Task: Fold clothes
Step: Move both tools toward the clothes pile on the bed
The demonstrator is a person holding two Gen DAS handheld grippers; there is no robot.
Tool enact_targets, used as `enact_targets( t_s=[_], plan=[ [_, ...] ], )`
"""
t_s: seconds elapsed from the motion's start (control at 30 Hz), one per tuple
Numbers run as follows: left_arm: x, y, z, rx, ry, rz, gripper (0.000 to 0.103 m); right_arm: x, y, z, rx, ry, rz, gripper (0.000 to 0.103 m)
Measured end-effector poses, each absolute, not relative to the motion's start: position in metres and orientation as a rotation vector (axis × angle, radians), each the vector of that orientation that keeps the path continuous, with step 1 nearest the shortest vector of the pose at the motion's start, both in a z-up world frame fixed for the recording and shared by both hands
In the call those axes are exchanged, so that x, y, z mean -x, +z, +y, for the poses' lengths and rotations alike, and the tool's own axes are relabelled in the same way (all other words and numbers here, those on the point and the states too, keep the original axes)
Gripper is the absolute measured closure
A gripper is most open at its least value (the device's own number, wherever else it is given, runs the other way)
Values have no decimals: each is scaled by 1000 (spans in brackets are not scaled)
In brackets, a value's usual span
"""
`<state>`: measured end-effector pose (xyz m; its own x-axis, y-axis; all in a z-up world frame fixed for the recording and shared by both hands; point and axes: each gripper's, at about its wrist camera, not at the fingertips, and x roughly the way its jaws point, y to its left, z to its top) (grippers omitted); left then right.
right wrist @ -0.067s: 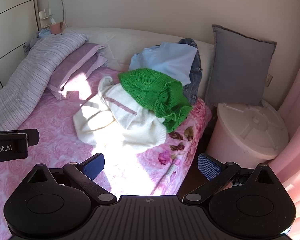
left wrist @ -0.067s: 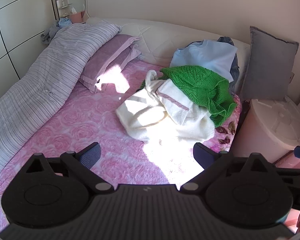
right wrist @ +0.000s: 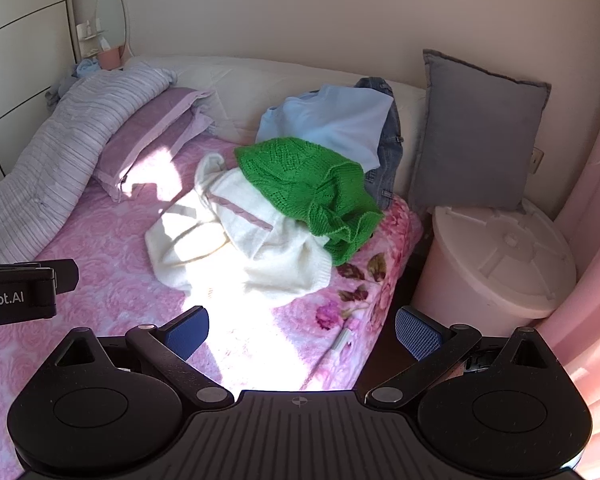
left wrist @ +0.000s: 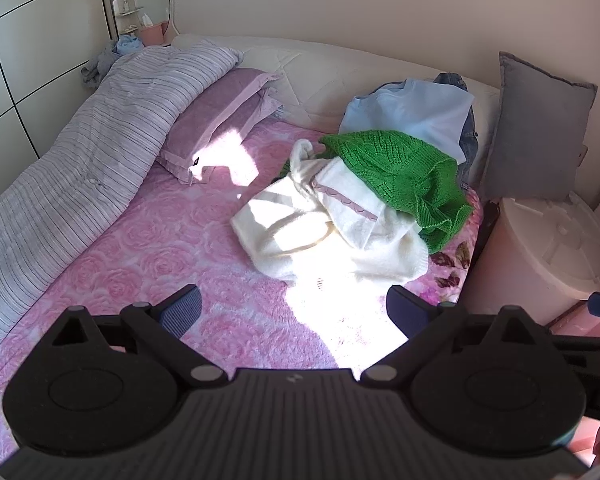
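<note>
Hovering wide-jawed and empty at frame bottom, left gripper (left wrist: 294,306) and right gripper (right wrist: 302,330) face the crumpled cream fleece garment (left wrist: 332,236) mid-frame: probably soft and light, best pinched along its hem. Beyond it, a green knit sweater (left wrist: 400,172) drapes limply.

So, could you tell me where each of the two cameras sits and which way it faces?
Left wrist: on the left gripper, facing across the pink bed toward the clothes pile; open fingers show.
Right wrist: on the right gripper, further right, same heading; open fingers and the left gripper's side show.
Shared: green sweater, cream sweater, grey cushion.
</note>
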<state>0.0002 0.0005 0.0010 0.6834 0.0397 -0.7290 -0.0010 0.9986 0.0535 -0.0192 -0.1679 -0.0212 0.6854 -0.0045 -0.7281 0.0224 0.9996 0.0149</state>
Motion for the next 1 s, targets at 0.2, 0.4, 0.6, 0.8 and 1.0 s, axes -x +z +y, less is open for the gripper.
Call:
enact_targets(
  t_s=[0.2, 0.4, 0.6, 0.8, 1.0],
  plan=[
    [5, 1, 0, -44, 20, 814, 5, 20, -22, -169, -24, -15, 814, 1],
    [7, -2, 2, -36, 19, 817, 5, 21, -22, -169, -26, -16, 813, 1],
    [10, -5, 4, -34, 16, 813, 5, 22, -22, -169, -26, -16, 811, 1],
    [10, -5, 9, -30, 13, 813, 5, 22, -21, -166, -24, -16, 811, 1],
    [8, -3, 13, -28, 11, 816, 5, 19, -19, -161, -24, -20, 812, 1]
  ],
)
